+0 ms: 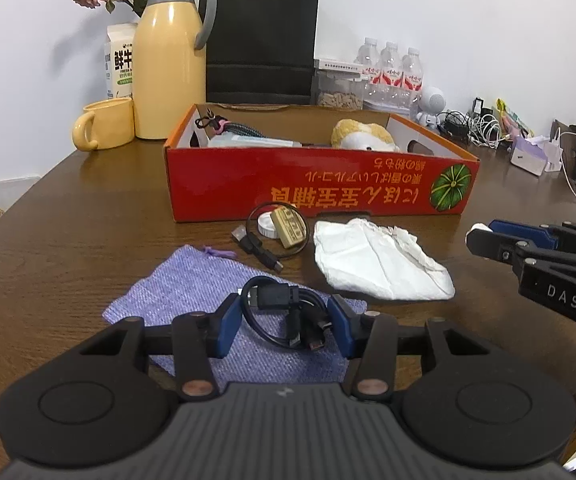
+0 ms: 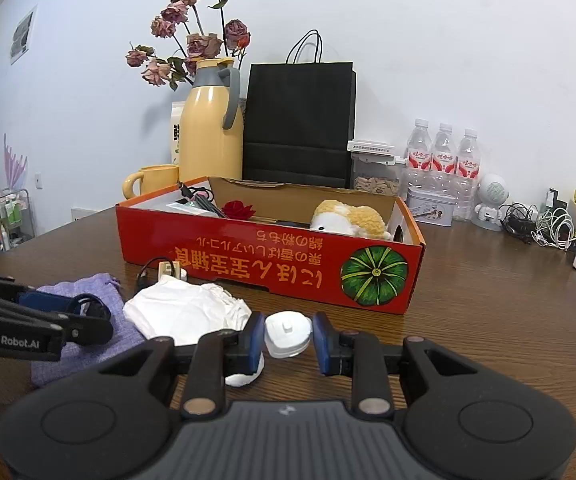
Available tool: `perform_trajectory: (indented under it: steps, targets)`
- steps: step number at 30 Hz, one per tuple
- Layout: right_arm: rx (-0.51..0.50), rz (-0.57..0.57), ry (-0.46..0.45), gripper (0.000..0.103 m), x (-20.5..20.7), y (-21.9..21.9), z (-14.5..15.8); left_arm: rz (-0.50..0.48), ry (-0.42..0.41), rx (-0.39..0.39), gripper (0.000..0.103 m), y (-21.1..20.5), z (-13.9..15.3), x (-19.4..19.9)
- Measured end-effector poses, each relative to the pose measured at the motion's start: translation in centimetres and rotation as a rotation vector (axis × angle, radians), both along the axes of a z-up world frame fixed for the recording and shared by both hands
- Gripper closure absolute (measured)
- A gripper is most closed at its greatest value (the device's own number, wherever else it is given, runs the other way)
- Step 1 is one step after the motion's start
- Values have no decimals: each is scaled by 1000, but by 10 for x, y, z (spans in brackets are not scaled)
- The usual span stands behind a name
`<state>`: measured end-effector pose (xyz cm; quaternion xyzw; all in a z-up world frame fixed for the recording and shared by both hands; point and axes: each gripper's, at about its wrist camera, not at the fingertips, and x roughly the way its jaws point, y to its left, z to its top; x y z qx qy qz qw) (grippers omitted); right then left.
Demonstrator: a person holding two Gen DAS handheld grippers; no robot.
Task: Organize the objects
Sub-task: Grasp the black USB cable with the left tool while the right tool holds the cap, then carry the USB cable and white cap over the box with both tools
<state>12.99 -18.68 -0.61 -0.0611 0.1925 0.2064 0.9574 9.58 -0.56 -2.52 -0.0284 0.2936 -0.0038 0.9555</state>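
A: What could have gone wrong?

B: The coiled black USB cable (image 1: 288, 316), clamped in the left claw (image 1: 286, 322) above the purple pouch (image 1: 192, 280), could have uncoiled and snagged.

A: The right claw (image 2: 288, 338)?

B: Low over the table (image 2: 487, 312), near the red box (image 2: 272, 268), pads closed on a white charger (image 2: 288, 334).

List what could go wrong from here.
1. The left tongs pinch a bundled black cable whose loose plugs dangle and might snag the purple woven pouch below.
2. The right tongs barely clamp the small white plastic charger; it could slip before reaching the red cardboard box.
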Motion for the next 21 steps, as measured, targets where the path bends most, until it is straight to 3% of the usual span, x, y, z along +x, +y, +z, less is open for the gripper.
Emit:
perform_trajectory:
  steps: [11,21]
  targets:
    - [-2,29,-48,78,5,12,15,-10,-117,9,55,0,36,12]
    - [7,20,-127,78,41,28,45,-12,-225,2,55,-4,74,59]
